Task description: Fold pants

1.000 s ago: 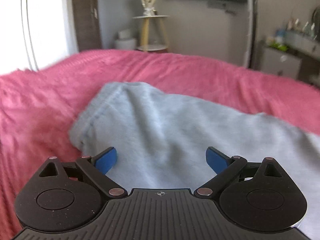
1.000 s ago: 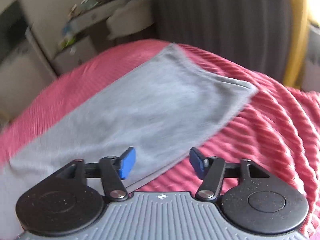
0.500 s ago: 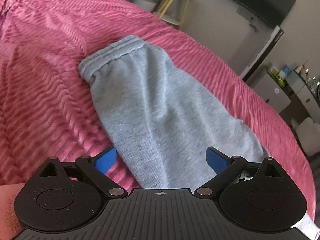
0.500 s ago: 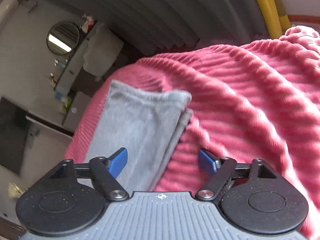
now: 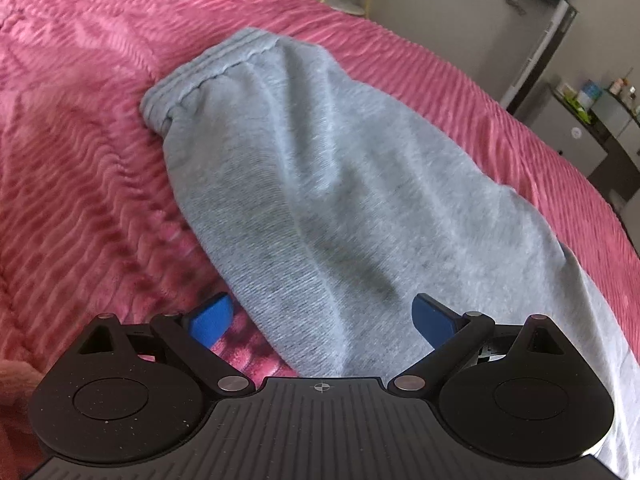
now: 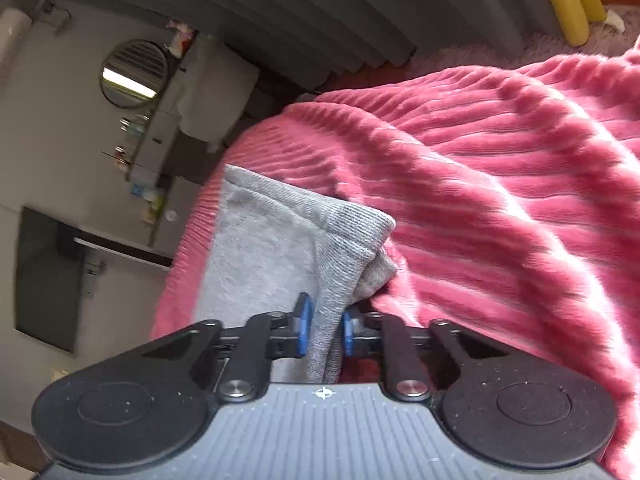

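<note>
Grey pants (image 5: 340, 184) on pink blanket (image 5: 80, 160), right tongs (image 6: 325, 330) pinching cuff, left tongs (image 5: 322, 320) spread.

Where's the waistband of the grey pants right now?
In the left wrist view the waistband is at the upper left, the far end of the grey pants from the open left tool, lying on the pink ribbed blanket.

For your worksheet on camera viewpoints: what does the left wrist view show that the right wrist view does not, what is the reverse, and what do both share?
Only the left wrist view shows the elastic waistband and the open left gripper hovering over the cloth. Only the right wrist view shows the ribbed cuffs, the right gripper clamped on them, and a round mirror. Both show the grey pants on the pink blanket.
</note>
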